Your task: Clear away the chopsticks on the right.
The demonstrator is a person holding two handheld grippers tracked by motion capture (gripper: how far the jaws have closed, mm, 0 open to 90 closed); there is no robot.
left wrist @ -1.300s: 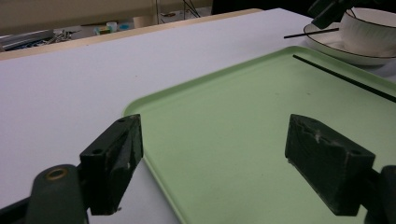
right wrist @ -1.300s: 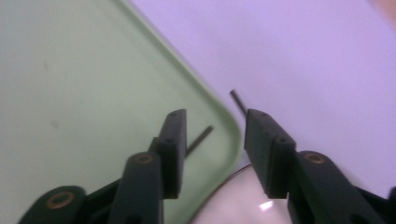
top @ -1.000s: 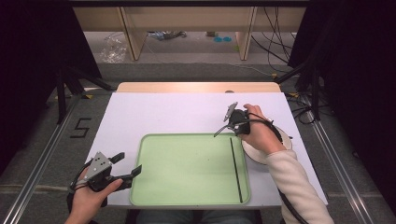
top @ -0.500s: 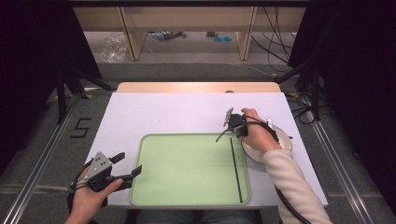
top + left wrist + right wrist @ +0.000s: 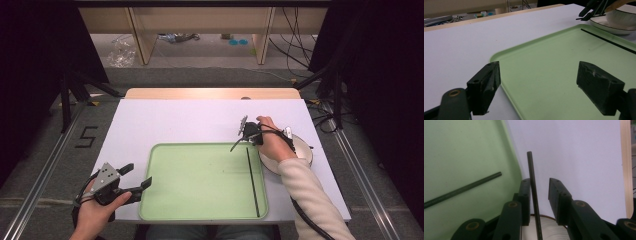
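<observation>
A green tray (image 5: 200, 185) lies on the white table, with a thin black stick (image 5: 252, 182) along its right side. To the right of it stands a white plate (image 5: 300, 150). My right gripper (image 5: 242, 137) hovers at the plate's near-left rim. In the right gripper view a second black stick (image 5: 532, 175) runs up between the jaws of the right gripper (image 5: 539, 186). It leans on the left jaw, and a gap shows to the right one. These jaws have just been closing. My left gripper (image 5: 140, 175) rests open by the tray's left edge, nothing between its fingers.
The white table top (image 5: 175, 120) stretches behind the tray, with a wooden strip (image 5: 210, 93) at its far edge. Dark curtains flank both sides. Cables (image 5: 325, 120) trail on the floor to the right. The tray's stick (image 5: 461, 190) lies just left of my right jaws.
My right hand has sunk a little toward the plate and its jaws have narrowed around the black stick. The left hand has stayed put.
</observation>
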